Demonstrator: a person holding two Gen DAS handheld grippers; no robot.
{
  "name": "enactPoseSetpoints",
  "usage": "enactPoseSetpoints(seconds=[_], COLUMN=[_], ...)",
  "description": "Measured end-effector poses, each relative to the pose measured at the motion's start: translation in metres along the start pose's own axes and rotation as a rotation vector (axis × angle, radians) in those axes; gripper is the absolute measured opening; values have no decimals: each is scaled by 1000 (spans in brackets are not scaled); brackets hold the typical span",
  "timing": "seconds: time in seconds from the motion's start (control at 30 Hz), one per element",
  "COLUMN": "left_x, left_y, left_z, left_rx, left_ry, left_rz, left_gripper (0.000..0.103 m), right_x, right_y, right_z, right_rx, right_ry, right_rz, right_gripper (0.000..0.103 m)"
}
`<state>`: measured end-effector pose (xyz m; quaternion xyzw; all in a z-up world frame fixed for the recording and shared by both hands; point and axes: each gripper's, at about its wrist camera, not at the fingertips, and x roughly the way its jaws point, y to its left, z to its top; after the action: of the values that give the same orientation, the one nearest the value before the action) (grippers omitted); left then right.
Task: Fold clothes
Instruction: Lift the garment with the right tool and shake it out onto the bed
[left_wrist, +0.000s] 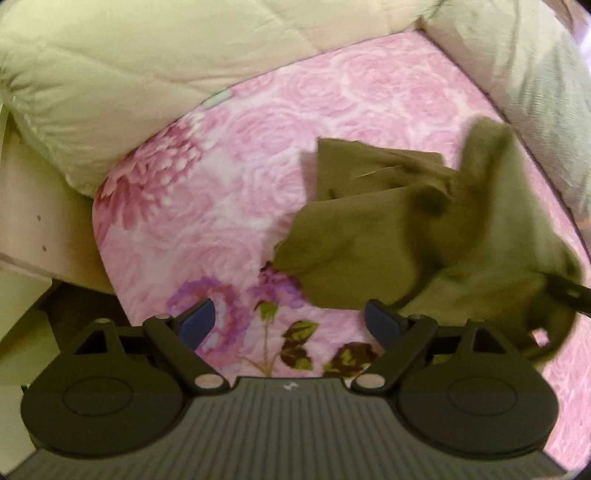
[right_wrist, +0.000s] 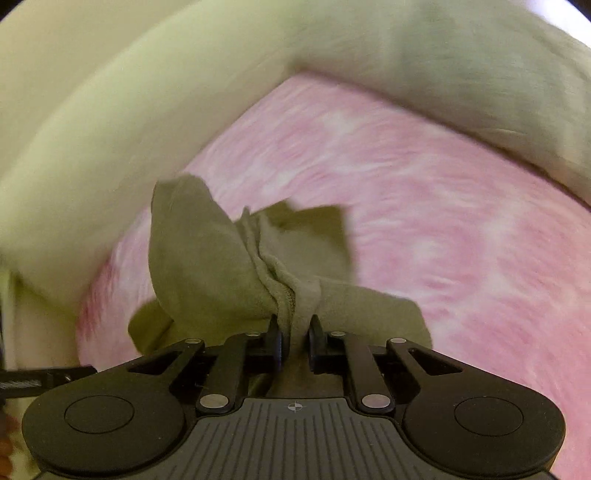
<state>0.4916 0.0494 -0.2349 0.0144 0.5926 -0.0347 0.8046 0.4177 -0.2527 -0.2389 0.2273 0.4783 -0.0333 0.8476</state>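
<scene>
An olive-green garment (left_wrist: 424, 229) hangs bunched and partly lifted over the pink floral bedsheet (left_wrist: 229, 206). My left gripper (left_wrist: 290, 319) is open and empty, its blue pads spread wide just left of the garment's lower edge. My right gripper (right_wrist: 295, 332) is shut on a gathered fold of the olive garment (right_wrist: 229, 258), which drapes forward and to the left of the fingers. A black part of the right gripper (left_wrist: 569, 293) shows at the right edge of the left wrist view, under the cloth.
A cream quilted duvet (left_wrist: 129, 85) is piled along the far left of the bed. A grey-beige pillow (left_wrist: 535, 74) lies at the far right. The pale bed frame (left_wrist: 33, 229) edge is at left. The right wrist view is motion-blurred.
</scene>
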Motion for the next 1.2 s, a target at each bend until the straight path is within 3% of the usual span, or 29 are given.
enactPoseSetpoints(seconds=[0.17,0.3,0.43,0.53,0.6,0.67,0.8,0.97,1.2], left_x=[-35,-73,-115,-147,-165,-180,-204,-222,-252], left_y=[-45,-104,-175,-228,-261,-293,-351,-397,-421], left_z=[-11,-33,-69,-109,-142,-178,-252,-329,-387], left_rx=[112,248,401,511,580,646,774,883,1025], left_ry=[-46,-95,-136,-155,-151,-139,-108,-58,-59], left_rz=[-73,-149,-239,-309,-352,-387,-436,-449,-430], left_gripper=[81,81,81,81,81,81,81,81,81], right_x=[-113,-205,-299,-364,-387,-403,-433,-467,-500], right_y=[-59,-93,-119,-137,-151,-166,-189,-235,-267], right_z=[-26,-67,-124,-173,-205,-239,-306,-387,-436], right_rx=[194,291,309,311,316,342,453,616,758], right_ry=[-147,-306,-483,-558,-472,-388,-331,-259,-195], right_rz=[-2,-58,-214,-382,-480,-520,-501,-474,-486], right_gripper=[11,9,9,10,21,59,59,59,59])
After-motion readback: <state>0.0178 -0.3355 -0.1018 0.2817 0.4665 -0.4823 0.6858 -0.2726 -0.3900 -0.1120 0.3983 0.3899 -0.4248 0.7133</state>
